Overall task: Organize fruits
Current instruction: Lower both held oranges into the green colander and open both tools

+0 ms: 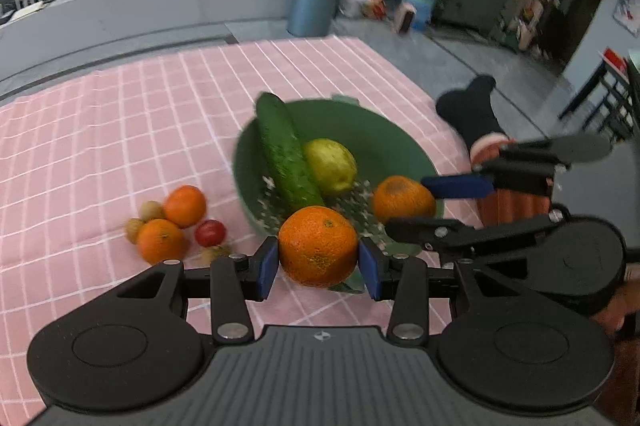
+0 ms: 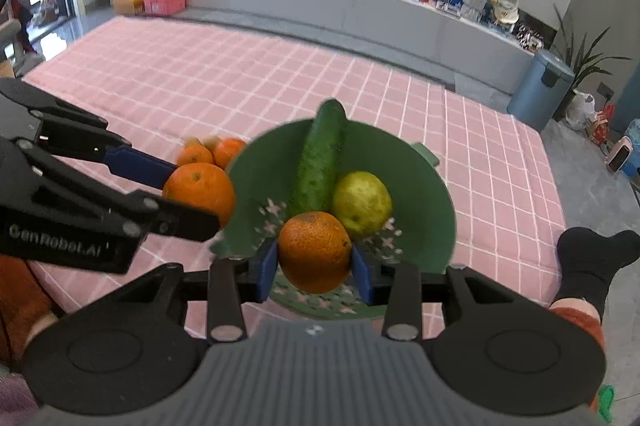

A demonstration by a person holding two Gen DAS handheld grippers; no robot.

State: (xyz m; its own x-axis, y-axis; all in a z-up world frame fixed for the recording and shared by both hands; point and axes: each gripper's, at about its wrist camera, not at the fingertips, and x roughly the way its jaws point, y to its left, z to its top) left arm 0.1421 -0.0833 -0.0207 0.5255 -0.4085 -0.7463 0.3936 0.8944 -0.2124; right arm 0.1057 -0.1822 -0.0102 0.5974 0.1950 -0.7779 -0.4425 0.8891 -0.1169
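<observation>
Both claws over the green bowl point(image 1: 400, 145), each clamped on one orange. We hold the left claw point(image 1: 318, 260) shut on the left orange point(image 1: 317, 246) at the bowl's near rim, its blue pads pressing the fruit's two sides; the right claw point(image 2: 314, 268) grips the right orange point(image 2: 315, 250) likewise, over the bowl's near inner wall. In the left wrist view the right claw's fruit hangs at the bowl's right rim.

Risks, as we judge them: the round, smooth peel offers the flat pads little contact, so a loosened squeeze could let an orange roll off the rim onto the pink checked cloth point(image 1: 100, 125) on the desk. The two claws also stand close together over one bowl; a careless lowering could knock one against the other. A dropped orange could strike the lemon point(image 1: 331, 165) or the cucumber point(image 1: 286, 153) lying inside, tipping the shallow bowl.

The oranges appear firm, pebbled and bright; the right one bears a brownish patch on top. Left of the bowl, more oranges point(image 1: 172, 222) and small fruits wait on the cloth.
</observation>
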